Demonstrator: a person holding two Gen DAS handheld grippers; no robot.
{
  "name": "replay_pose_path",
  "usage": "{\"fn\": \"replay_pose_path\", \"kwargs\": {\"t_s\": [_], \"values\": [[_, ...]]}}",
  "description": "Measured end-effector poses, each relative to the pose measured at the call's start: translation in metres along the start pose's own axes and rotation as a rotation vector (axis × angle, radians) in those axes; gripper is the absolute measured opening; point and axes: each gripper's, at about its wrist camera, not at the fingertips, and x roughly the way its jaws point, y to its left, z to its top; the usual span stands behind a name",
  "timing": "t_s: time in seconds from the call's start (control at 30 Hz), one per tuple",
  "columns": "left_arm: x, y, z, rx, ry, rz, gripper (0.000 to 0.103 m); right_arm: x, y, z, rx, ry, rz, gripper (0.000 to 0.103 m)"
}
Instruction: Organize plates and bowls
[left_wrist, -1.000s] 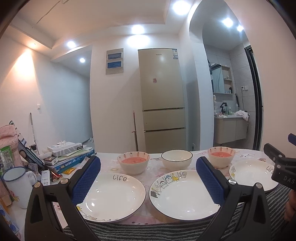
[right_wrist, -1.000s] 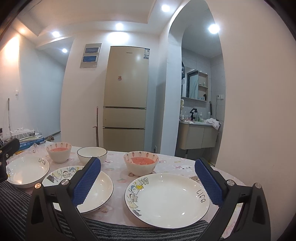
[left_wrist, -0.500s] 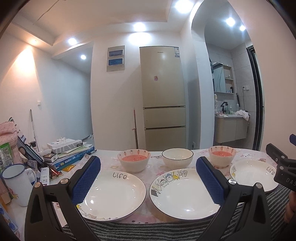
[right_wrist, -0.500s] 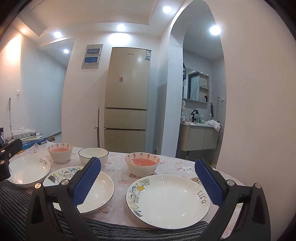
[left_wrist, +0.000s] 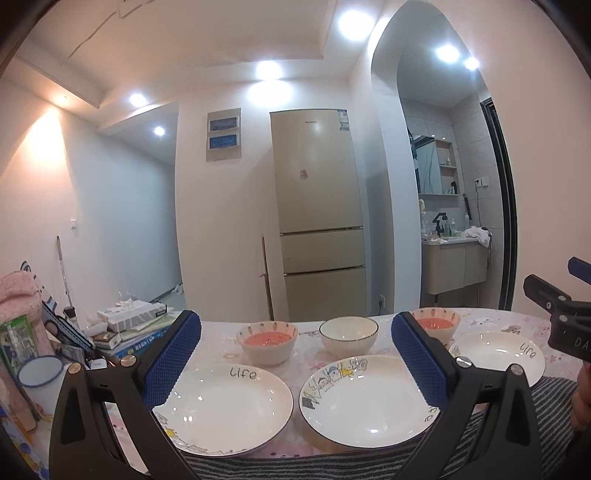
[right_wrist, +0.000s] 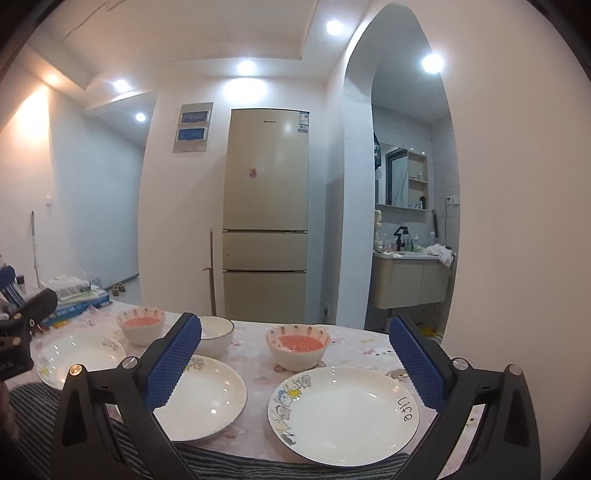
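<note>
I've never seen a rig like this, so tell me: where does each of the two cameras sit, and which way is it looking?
Left wrist: sits on the left gripper, looking forward over the table toward the fridge; its open blue fingers show.
Right wrist: sits on the right gripper, facing likewise from further right; its open fingers show.
Shared: the white bowl, three plates, the fridge.

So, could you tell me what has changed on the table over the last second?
Hardly anything: both views drift slightly, as if the grippers were easing back and tilting up. The left gripper and right gripper stay open and empty. The three plates and three bowls have not moved.
</note>
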Motion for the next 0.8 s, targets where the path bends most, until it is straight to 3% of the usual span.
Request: {"fn": "replay_pose_path", "kwargs": {"t_s": [0.1,0.17,0.27,0.4,0.5,0.57,0.63,0.8], "values": [[-0.009,0.005,0.019,-0.003,-0.011,0.014,0.103,-0.008,0.001,0.021,0.01,0.008,0.033,0.103],[-0.012,0.009,0.034,0.001,-0.015,0.049,0.103,-0.007,0.004,0.034,0.003,0.047,0.0,0.103],[-0.014,0.017,0.055,-0.015,-0.019,0.021,0.103,-0.007,0.004,0.054,0.026,0.057,0.11,0.103],[-0.006,0.031,0.081,-0.05,-0.018,0.022,0.103,-0.002,0.012,0.078,0.038,0.03,0.17,0.103],[0.006,0.044,0.095,-0.107,-0.016,0.007,0.103,0.01,0.017,0.096,0.084,0.027,0.232,0.103],[0.018,0.05,0.103,-0.132,-0.012,0.046,0.103,0.022,0.02,0.107,0.111,0.026,0.243,0.103],[0.024,0.057,0.112,-0.161,-0.019,0.033,0.103,0.034,0.024,0.117,0.134,0.027,0.249,0.103],[0.033,0.063,0.131,-0.15,-0.053,0.075,0.103,0.056,0.029,0.142,0.19,0.035,0.283,0.103]]}}
